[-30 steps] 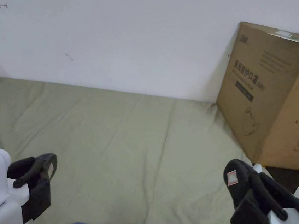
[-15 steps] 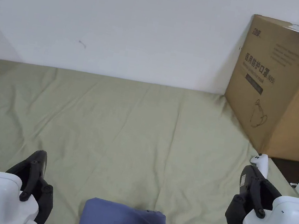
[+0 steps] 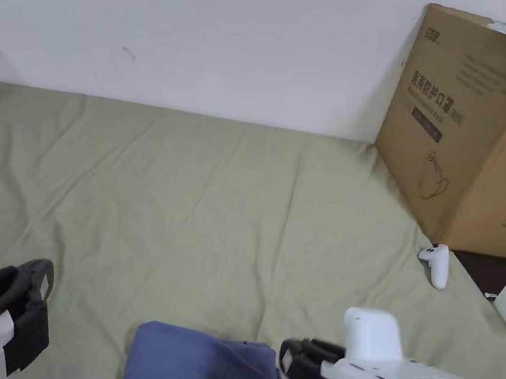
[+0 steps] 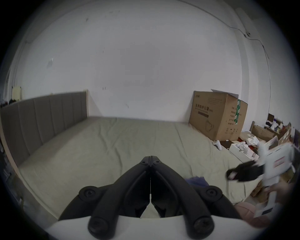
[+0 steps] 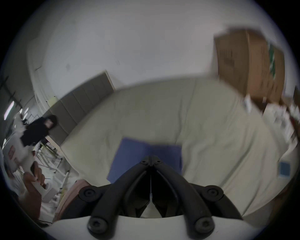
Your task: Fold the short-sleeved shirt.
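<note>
Left gripper (image 4: 150, 158) jaws are being held clenched, black tips meeting, nothing between them; it is being held above the bed (image 3: 215, 193), left of the shirt (image 3: 206, 370). Right gripper (image 5: 151, 156) jaws are likewise being held pressed together and empty, hovering over the shirt's near part, just beside its right edge in the head view; contact with the cloth cannot be told. The shirt is being seen as a blue, soft, folded rectangular bundle lying at the near edge of the bed. The bed is being covered by a wrinkled olive-green sheet. A brown cardboard box (image 3: 486, 129) is being seen standing at the far right, with a white controller (image 3: 436, 265) lying near it.
</note>
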